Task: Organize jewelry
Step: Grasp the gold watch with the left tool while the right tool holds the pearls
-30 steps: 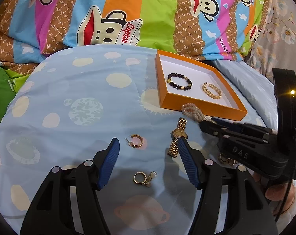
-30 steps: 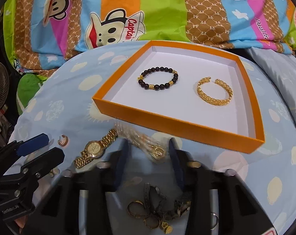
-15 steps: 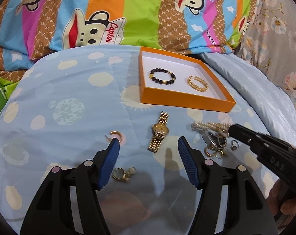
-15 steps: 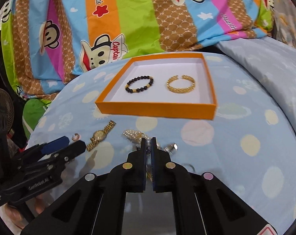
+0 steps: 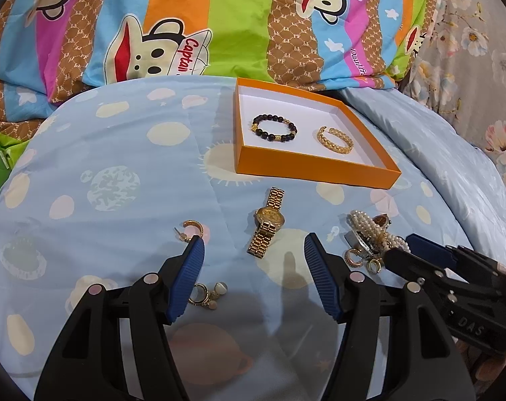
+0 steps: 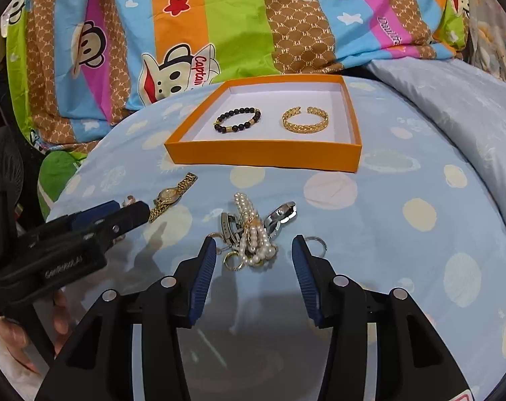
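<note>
Watch (image 5: 268, 222) between parted left tongs (image 5: 253, 250); earrings (image 5: 204, 294) beside.

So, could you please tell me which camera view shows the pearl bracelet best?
The right wrist view: the pearl bracelet lies central, just ahead of the open right gripper, strands distinct atop a tangle of rings and clasps. The left wrist view shows it smaller, off to the right, partly hidden behind the right gripper.

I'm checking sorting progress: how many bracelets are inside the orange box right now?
2: a dark beaded bracelet on the left of the orange box, and a gold open cuff bracelet on its right.
</note>
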Motion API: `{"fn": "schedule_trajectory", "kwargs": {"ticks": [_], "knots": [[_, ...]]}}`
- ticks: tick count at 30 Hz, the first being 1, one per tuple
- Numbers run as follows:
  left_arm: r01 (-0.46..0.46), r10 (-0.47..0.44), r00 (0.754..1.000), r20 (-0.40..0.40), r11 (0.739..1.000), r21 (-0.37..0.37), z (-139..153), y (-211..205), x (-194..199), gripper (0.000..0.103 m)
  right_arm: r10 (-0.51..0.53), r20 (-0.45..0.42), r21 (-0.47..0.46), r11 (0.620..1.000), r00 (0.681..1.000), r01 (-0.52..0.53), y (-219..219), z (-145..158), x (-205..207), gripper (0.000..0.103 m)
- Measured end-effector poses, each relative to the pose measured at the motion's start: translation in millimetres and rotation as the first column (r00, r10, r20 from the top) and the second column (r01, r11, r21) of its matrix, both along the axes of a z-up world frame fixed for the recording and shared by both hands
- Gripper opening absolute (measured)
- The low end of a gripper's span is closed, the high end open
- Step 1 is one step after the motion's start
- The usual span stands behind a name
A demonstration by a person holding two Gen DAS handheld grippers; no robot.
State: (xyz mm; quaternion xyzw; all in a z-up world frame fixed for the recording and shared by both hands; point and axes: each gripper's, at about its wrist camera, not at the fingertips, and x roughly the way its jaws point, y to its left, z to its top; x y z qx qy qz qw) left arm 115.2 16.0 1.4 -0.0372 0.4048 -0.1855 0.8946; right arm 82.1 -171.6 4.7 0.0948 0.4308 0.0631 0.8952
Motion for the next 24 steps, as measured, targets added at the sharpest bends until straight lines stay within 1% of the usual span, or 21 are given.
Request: {"fn": "schedule_trajectory", "kwargs": {"ticks": [3, 5, 8, 11, 14, 18, 20, 21, 22, 24], "knots": [[0.008, -0.008, 1.0, 0.001, 1.0, 0.001, 0, -2, -1, 0.06, 0.003, -0.02, 0.014, 1.0, 1.0, -0.002, 1, -5, 11, 0.04], [0.014, -0.014, 1.0, 0.002, 1.0, 0.004, 0, -3, -1, 0.06, 0.007, -0.032, 0.013, 1.0, 0.999, -0.007, 3, -8, 16, 0.026], [0.021, -0.021, 1.0, 0.0, 1.0, 0.009, 1, -6, 1, 0.06, 0.007, -0.01, 0.001, 1.0, 1.0, -0.007, 6, -4, 12, 0.014], [0.029, -0.029, 1.0, -0.009, 1.0, 0.009, 1, -12, 3, 0.06, -0.007, 0.024, 0.024, 1.0, 1.0, 0.007, 2, 2, 1, 0.014], [0.046, -0.046, 0.999, -0.001, 0.998, 0.042, 1, -24, 7, 0.06, -0.037, 0.065, 0.035, 0.999, 0.997, 0.035, -7, 10, -14, 0.014], [0.057, -0.055, 0.998, -0.029, 0.996, 0.072, -5, -40, 19, 0.058, -0.076, 0.077, 0.062, 0.996, 0.994, 0.071, -21, 11, -33, 0.014], [0.056, -0.052, 0.997, -0.049, 0.996, 0.076, -9, -43, 25, 0.05, -0.09, 0.08, 0.056, 0.995, 0.993, 0.085, -25, 10, -40, 0.014], [0.052, -0.047, 0.997, -0.059, 0.995, 0.082, -11, -45, 28, 0.048, -0.095, 0.077, 0.057, 0.994, 0.992, 0.091, -26, 9, -42, 0.014], [0.047, -0.043, 0.998, -0.054, 0.995, 0.089, -11, -45, 29, 0.044, -0.099, 0.075, 0.063, 0.994, 0.992, 0.094, -28, 7, -43, 0.014], [0.046, -0.041, 0.998, -0.051, 0.994, 0.095, -12, -45, 28, 0.039, -0.103, 0.069, 0.07, 0.993, 0.992, 0.098, -30, 5, -45, 0.014]]}}
